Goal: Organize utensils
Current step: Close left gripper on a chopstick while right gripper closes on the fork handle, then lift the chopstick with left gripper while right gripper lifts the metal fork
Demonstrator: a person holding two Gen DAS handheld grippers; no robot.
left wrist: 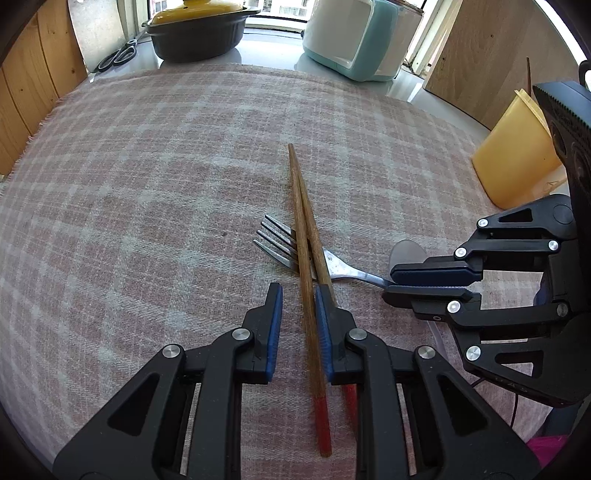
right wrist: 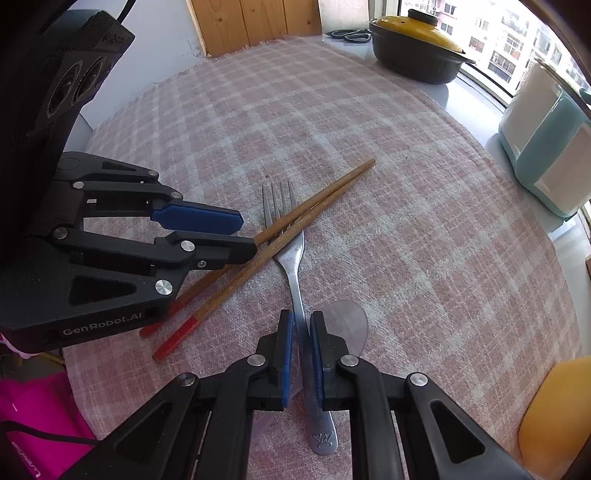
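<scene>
Sunlit and close to a window, your tabletop (left wrist: 436,85) wears a pink-and-white checked cloth (left wrist: 147,184), and the work sits near the middle of that cloth. The fork (right wrist: 295,258) lies there, tines away from you in the right view, with a pair of wooden chopsticks (left wrist: 304,236) crossed over its neck. Your right tongs (right wrist: 302,350) are pinched tight on the fork's handle. Your left tongs (left wrist: 298,325) stand narrow: one chopstick runs between the blue pads while the other lies under or just outside the right-hand finger, and I cannot tell whether the pads press yet.

That is your risk. Lift the fork now and its neck will likely lever the chopsticks up and scatter them, perhaps toward the near edge of the tabletop. Close the left tongs as they are and you may catch only one stick and leave the other. A clear plastic spoon (right wrist: 349,325) lies just beside the fork's handle and could get dragged along.

The fork is plain steel, dulled, with a stamped mark at its end. The chopsticks are brown wood with red ends. A yellow container (left wrist: 513,155) stands at the tabletop's right edge; a dark pot (left wrist: 195,33) and scissors (left wrist: 118,55) wait at the far edge.
</scene>
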